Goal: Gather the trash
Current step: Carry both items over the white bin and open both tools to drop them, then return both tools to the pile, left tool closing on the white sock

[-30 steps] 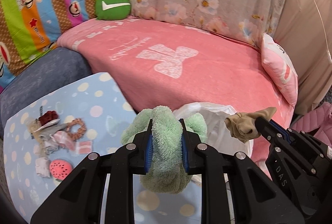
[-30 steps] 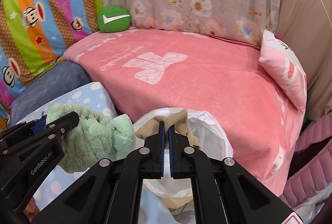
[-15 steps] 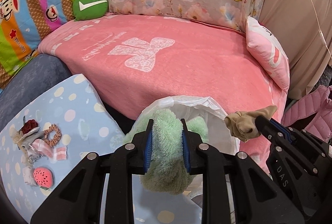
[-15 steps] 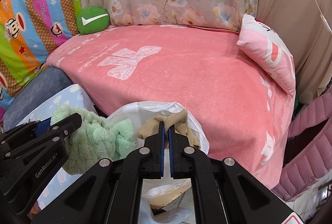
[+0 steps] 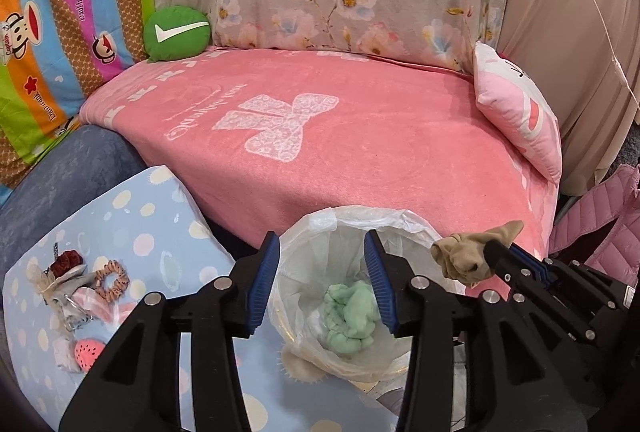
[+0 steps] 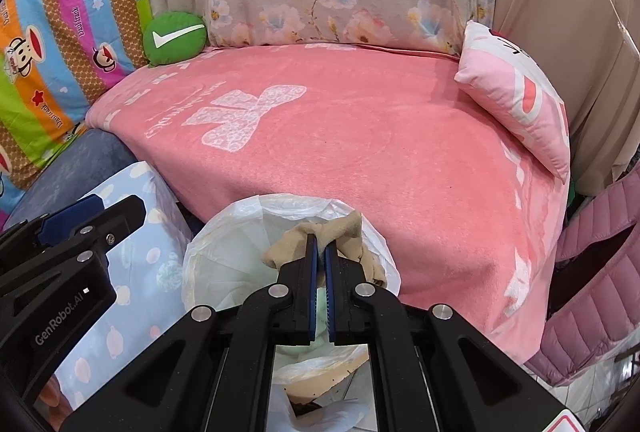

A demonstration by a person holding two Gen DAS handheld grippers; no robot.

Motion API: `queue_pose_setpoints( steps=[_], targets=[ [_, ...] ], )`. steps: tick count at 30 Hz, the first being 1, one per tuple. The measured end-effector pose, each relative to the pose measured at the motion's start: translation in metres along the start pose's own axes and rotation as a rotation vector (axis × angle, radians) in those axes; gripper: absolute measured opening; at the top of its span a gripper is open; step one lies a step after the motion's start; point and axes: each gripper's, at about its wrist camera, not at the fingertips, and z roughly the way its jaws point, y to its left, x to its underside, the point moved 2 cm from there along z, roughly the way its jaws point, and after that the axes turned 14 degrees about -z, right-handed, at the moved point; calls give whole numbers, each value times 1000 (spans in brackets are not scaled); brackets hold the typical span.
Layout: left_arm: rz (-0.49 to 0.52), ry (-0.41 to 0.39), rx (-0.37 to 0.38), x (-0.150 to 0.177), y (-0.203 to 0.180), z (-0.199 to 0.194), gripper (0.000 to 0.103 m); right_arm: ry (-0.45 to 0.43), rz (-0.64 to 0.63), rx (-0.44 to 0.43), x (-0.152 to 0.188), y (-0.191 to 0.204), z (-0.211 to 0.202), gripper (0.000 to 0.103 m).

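A bin lined with a white plastic bag stands in front of the pink bed. A fluffy green cloth lies loose at the bottom of the bag. My left gripper hangs over the bin's mouth, its jaws opening with nothing between them. My right gripper is shut on a beige sock and holds it above the bin's right rim. The left gripper's fingers show at the left of the right wrist view.
On a blue dotted cover to the left lie small items: a hair scrunchie, a watermelon-print piece, wrappers. The pink blanket, a green cushion, a pink pillow and a pink jacket surround the bin.
Both grippers moved right until they came over the bin. The left gripper's jaws have parted and the green cloth has dropped into the bag. The right gripper still holds the beige sock.
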Motion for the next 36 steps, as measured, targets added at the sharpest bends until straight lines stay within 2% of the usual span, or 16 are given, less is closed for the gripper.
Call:
queue_pose_setpoints(
  steps=[9,11,15,24,36],
  targets=[
    [-33,6,-25,0,18,1,43,-2,-18,-2,-4,10,6,4],
    [-40,7,-30,0,23,2,47,-4,-21,0,-6,12,7,8],
    [-45,4,-39,1,30,2,49,-7,-29,4,-7,18,8,23],
    [-67,12,-57,5,45,2,49,-18,-63,5,-8,33,1,36],
    [-111,14,-84,12,76,-9,49,-19,-106,-17,-7,61,-8,38]
  ],
)
